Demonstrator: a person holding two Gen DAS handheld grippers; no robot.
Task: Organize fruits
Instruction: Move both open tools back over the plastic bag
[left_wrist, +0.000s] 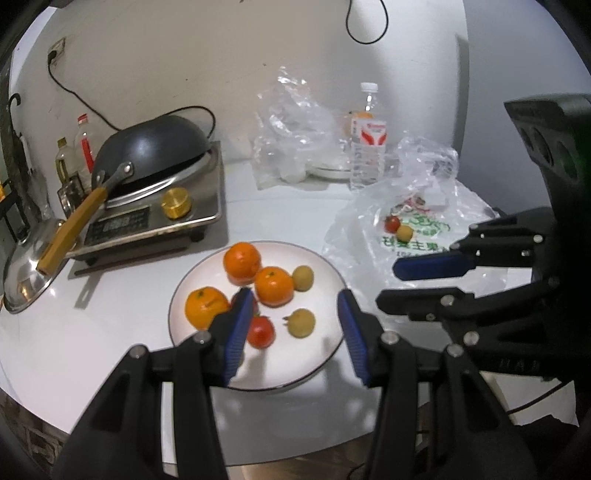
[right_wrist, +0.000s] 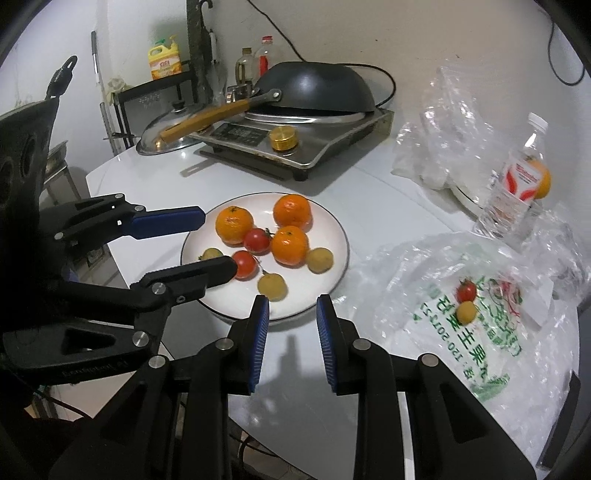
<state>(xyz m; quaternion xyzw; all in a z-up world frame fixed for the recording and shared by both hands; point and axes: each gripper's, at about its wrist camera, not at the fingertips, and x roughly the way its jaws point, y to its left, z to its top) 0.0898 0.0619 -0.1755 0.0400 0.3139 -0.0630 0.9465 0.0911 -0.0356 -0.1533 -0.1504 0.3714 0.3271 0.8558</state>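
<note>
White bench (right_wrist: 369, 192): carries all items listed.

Induction cooker (right_wrist: 295, 136), at 12 o'clock from the plate: inverted black wok (right_wrist: 314, 88) with wooden handle on top; steel lid (right_wrist: 162, 129) beside it at 9 o'clock.

Printed plastic bag (right_wrist: 480, 332), at 3 o'clock from the plate: one small red tomato (right_wrist: 466, 290) and one yellow fruit (right_wrist: 466, 312) lying on it, touching.

Clear crumpled bags (right_wrist: 443, 122) and water bottle (right_wrist: 517, 184), at 2 o'clock, near the wall.

White plate (right_wrist: 332, 225), bench centre: three oranges (right_wrist: 291, 211), two red tomatoes (right_wrist: 256, 240), three small yellow fruits (right_wrist: 320, 260), loosely clustered.

Left gripper (left_wrist: 295, 325): over the plate's near edge, fingers (left_wrist: 240, 325) spread wide, empty; left finger lies in front of a tomato (left_wrist: 260, 331), contact not discernible.

Right gripper (right_wrist: 291, 325): at 6 o'clock of the plate, just outside its rim, fingers (right_wrist: 327, 332) spread, holding nothing.
</note>
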